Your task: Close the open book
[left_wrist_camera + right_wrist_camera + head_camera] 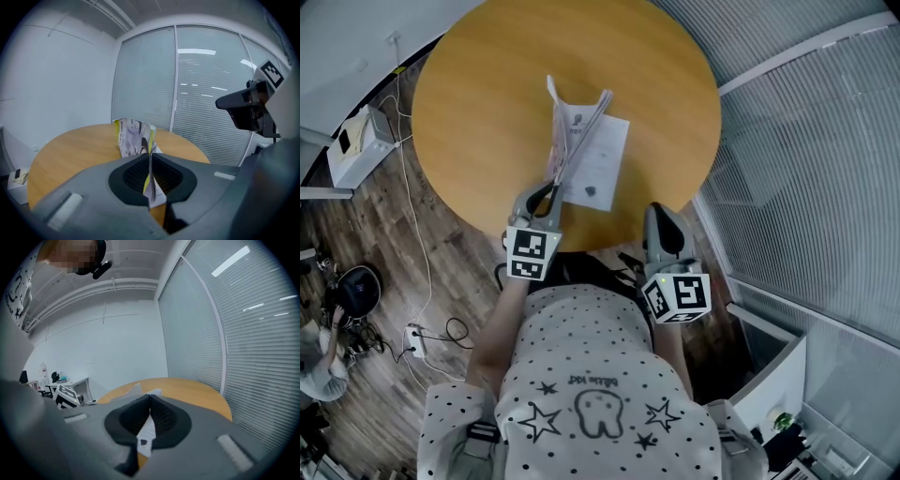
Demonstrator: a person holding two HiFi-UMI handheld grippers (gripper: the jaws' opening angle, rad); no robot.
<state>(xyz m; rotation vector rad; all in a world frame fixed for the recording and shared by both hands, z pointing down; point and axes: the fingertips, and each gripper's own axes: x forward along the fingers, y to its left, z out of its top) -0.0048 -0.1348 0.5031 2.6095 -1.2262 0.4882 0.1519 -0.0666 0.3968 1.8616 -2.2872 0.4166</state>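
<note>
Centre of the head view: the book (598,155) lies open on the round table (478,103), with its left half raised on edge. My left gripper (546,201), just below it, is clamped on the raised pages. My right gripper (663,223), at the table's lower-right rim and clear of the book, has its jaws together and empty.

Our head camera looks steeply down on the round wooden table (478,103), close enough to show the left gripper (551,195) and right gripper (660,211) at its near edge. Each gripper's camera looks low along its jaws across the tabletop, window blinds (211,93) beyond. All three views share the book (592,155).
</note>
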